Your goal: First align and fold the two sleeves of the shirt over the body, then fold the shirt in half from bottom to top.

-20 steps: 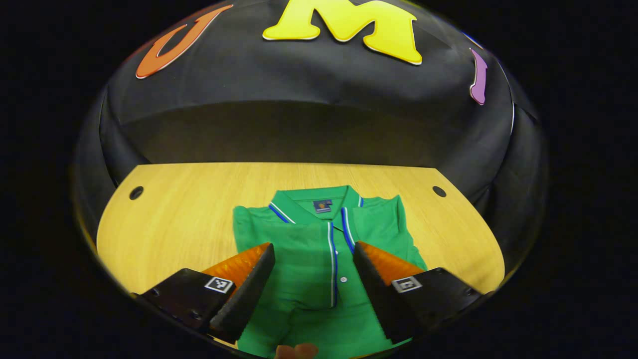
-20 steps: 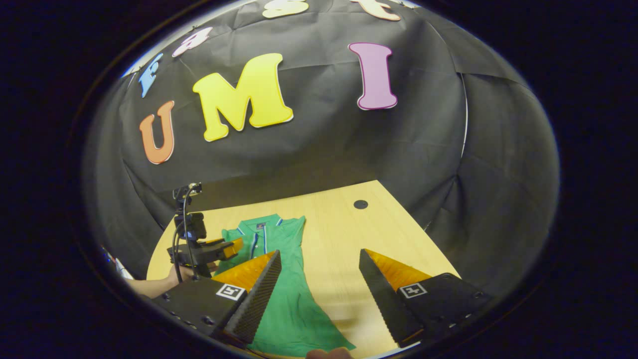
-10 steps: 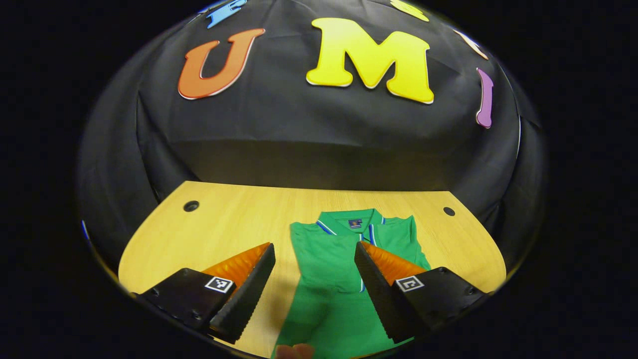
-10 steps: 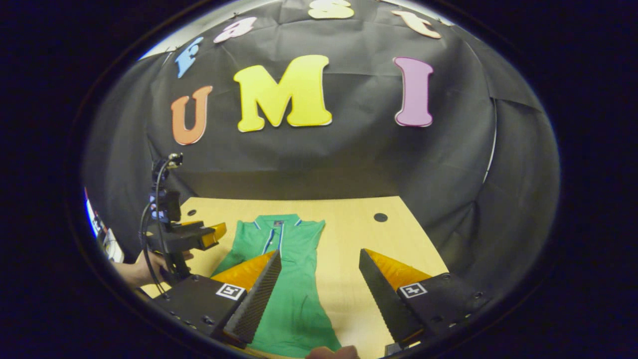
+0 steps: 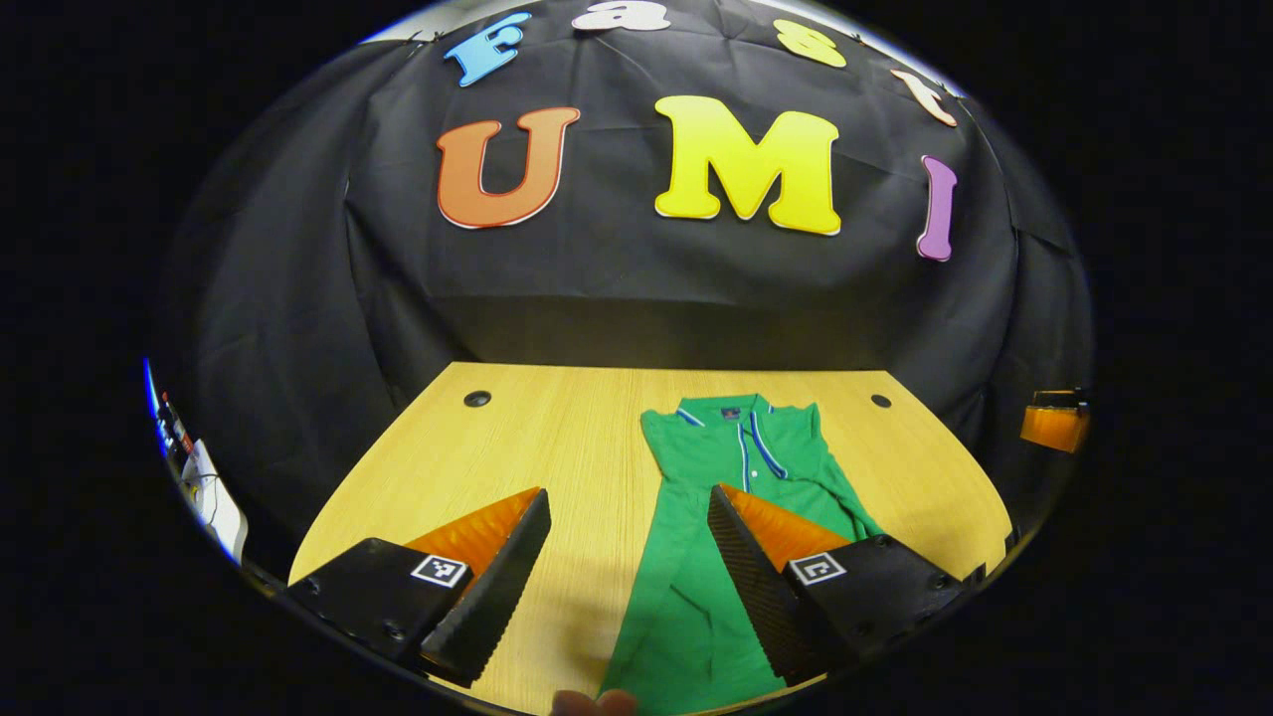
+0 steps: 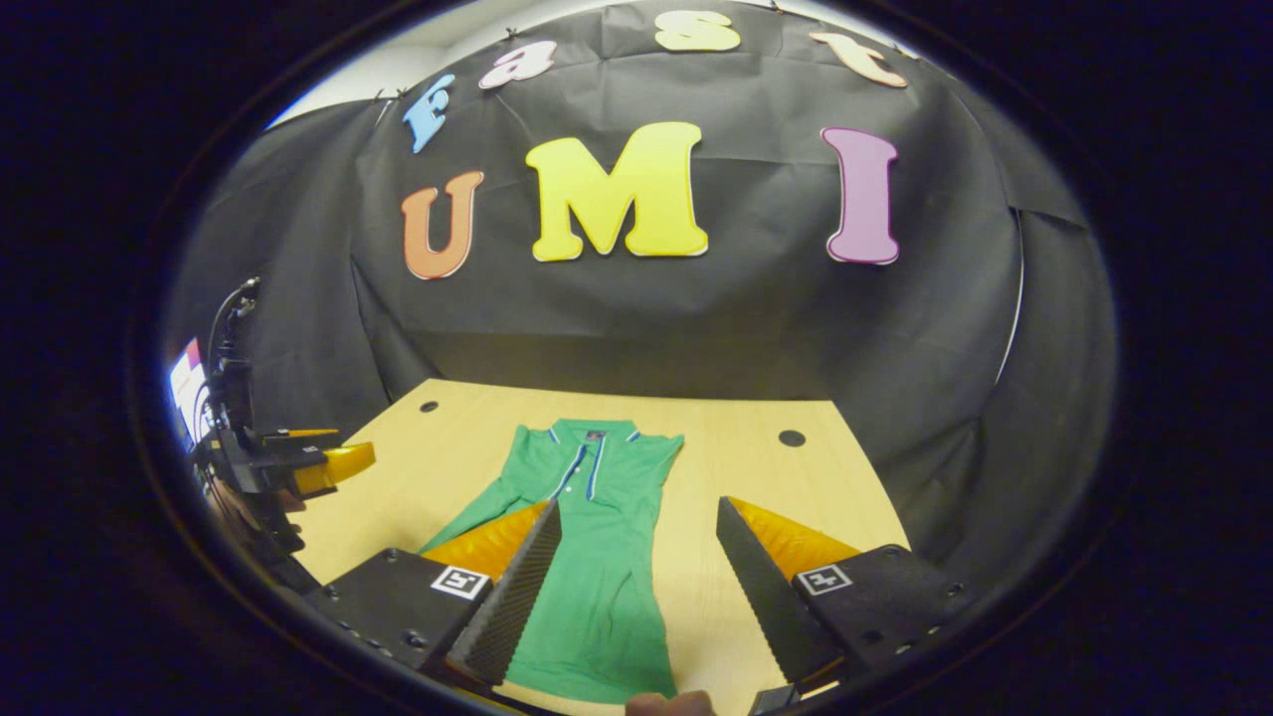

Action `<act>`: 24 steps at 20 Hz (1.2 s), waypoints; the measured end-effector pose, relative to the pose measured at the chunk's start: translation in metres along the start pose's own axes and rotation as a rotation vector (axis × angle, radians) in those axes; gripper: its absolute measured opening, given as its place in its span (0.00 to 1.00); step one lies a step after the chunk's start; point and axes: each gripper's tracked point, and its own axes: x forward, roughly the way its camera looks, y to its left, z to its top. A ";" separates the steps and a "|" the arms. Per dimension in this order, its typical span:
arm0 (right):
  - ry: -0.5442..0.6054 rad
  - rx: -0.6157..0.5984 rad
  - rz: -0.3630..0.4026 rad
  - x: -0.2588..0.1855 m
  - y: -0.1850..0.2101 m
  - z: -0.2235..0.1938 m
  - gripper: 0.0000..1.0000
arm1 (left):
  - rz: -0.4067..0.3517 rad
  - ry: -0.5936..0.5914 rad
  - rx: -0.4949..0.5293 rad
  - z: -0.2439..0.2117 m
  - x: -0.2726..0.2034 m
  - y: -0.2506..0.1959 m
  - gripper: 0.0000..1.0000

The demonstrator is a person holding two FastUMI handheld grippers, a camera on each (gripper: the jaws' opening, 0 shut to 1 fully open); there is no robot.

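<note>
The green polo shirt (image 5: 741,517) lies flat on the tabletop (image 5: 517,447), narrow w/ sleeves in, long axis near-to-far, collar far. Left claw (image 5: 629,557) and right claw (image 6: 638,567) hang over its near hem, both wide open, empty, about equally near.

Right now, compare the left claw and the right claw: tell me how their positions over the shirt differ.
The left claw hangs above bare table, the green shirt toward its right finger. The right claw straddles the shirt's right edge, cloth beside its left finger, bare wood by its right. Both are open, holding nothing.
</note>
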 end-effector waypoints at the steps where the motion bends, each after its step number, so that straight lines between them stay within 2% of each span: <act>1: 0.019 -0.014 0.003 -0.003 -0.001 -0.009 0.96 | -0.005 0.021 -0.009 -0.010 -0.012 0.004 1.00; 5: 0.131 -0.014 0.022 -0.018 -0.001 -0.059 0.96 | -0.023 0.132 0.001 -0.060 -0.050 0.015 1.00; 8: 0.246 -0.013 0.022 -0.029 -0.005 -0.102 0.96 | -0.064 0.284 0.008 -0.107 -0.071 0.015 1.00; 9: 0.284 -0.010 0.026 -0.034 -0.006 -0.117 0.93 | -0.077 0.341 -0.008 -0.122 -0.077 0.013 1.00; 11: 0.358 -0.007 0.028 -0.042 -0.011 -0.147 0.96 | -0.098 0.432 -0.027 -0.148 -0.088 0.010 1.00; 17: 0.526 -0.033 0.011 -0.053 -0.017 -0.216 0.96 | -0.158 0.651 -0.027 -0.194 -0.105 -0.004 1.00; 18: 0.552 -0.037 0.003 -0.051 -0.019 -0.224 0.93 | -0.154 0.680 -0.030 -0.198 -0.106 -0.004 1.00; 20: 0.602 -0.043 -0.016 -0.049 -0.025 -0.240 0.93 | -0.133 0.734 -0.039 -0.204 -0.105 0.002 1.00; 21: 0.631 -0.051 -0.023 -0.047 -0.028 -0.247 0.96 | -0.117 0.757 -0.042 -0.204 -0.107 0.005 1.00; 24: 0.701 -0.061 -0.029 -0.041 -0.026 -0.260 0.97 | -0.087 0.822 -0.049 -0.209 -0.115 0.009 1.00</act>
